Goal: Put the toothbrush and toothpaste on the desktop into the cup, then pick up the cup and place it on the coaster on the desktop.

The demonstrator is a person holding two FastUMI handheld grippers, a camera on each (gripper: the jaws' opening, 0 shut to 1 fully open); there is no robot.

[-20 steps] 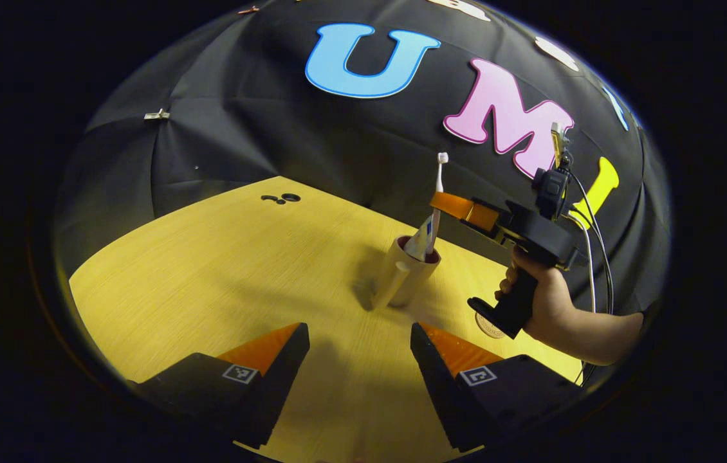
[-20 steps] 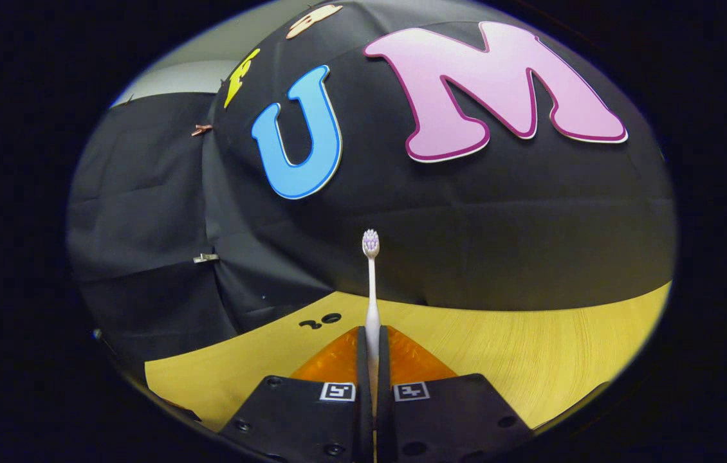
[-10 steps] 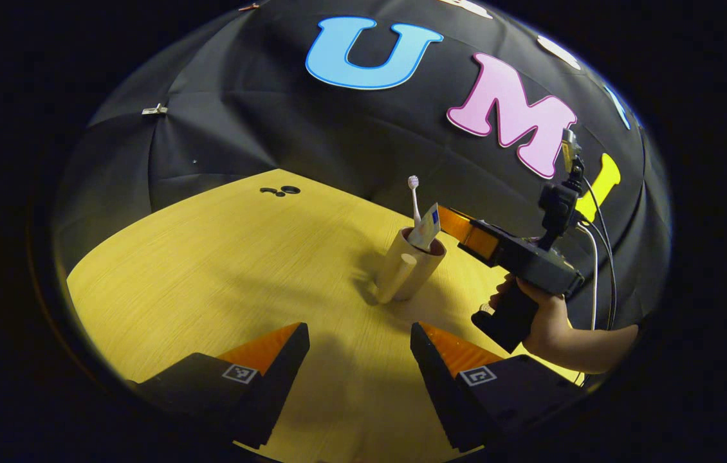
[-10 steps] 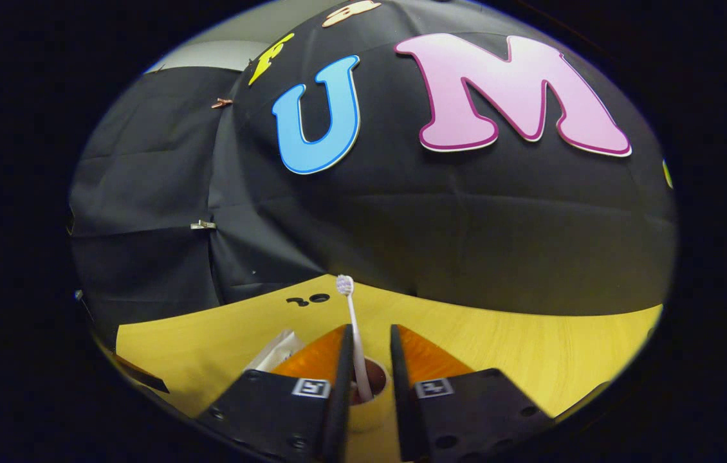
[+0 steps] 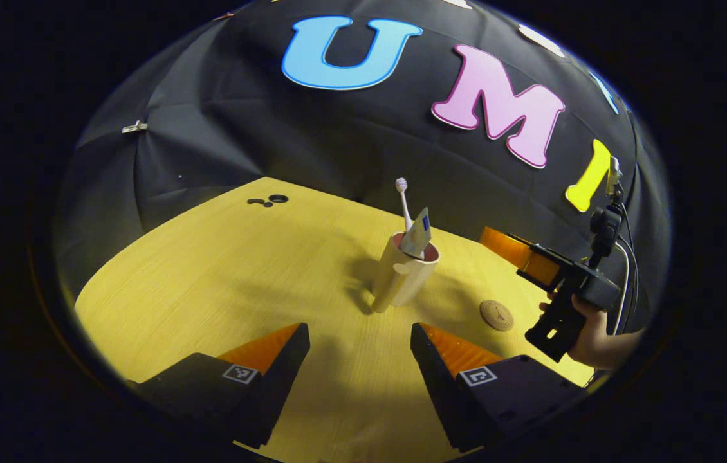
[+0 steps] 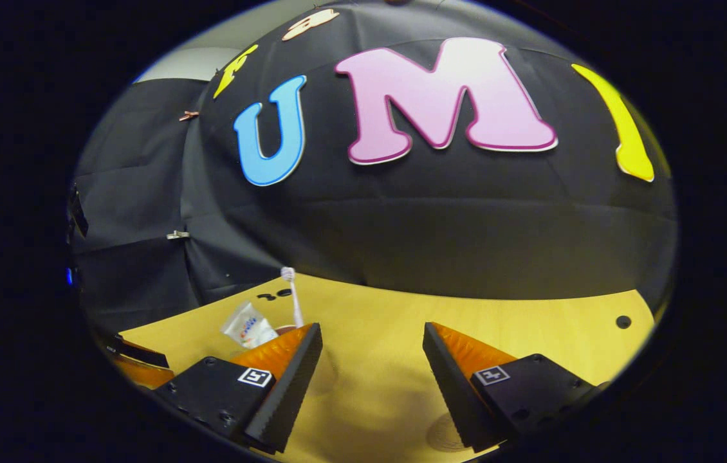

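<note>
A beige cup (image 5: 402, 276) stands upright mid-table in the left gripper view. A white toothbrush (image 5: 403, 202) and a toothpaste tube (image 5: 417, 234) stick up out of it. A round brown coaster (image 5: 496, 315) lies to the cup's right. My left gripper (image 5: 359, 347) is open, low over the table in front of the cup, nothing between its fingers. In the right gripper view, my right gripper (image 6: 372, 344) is open and empty; the toothbrush (image 6: 291, 296) and toothpaste (image 6: 248, 326) rise behind its left finger, and the coaster (image 6: 446, 434) peeks out by its right finger.
The right gripper (image 5: 547, 267) and the hand holding it sit at the right of the left gripper view, beyond the coaster. Small dark holes (image 5: 268, 200) mark the far left of the wooden table (image 5: 222, 276). A black cloth wall closes the back.
My right gripper opened wide, let go of the toothbrush, which now rests in the cup, and pulled back to the right, uncovering the coaster. The left gripper barely moved.
</note>
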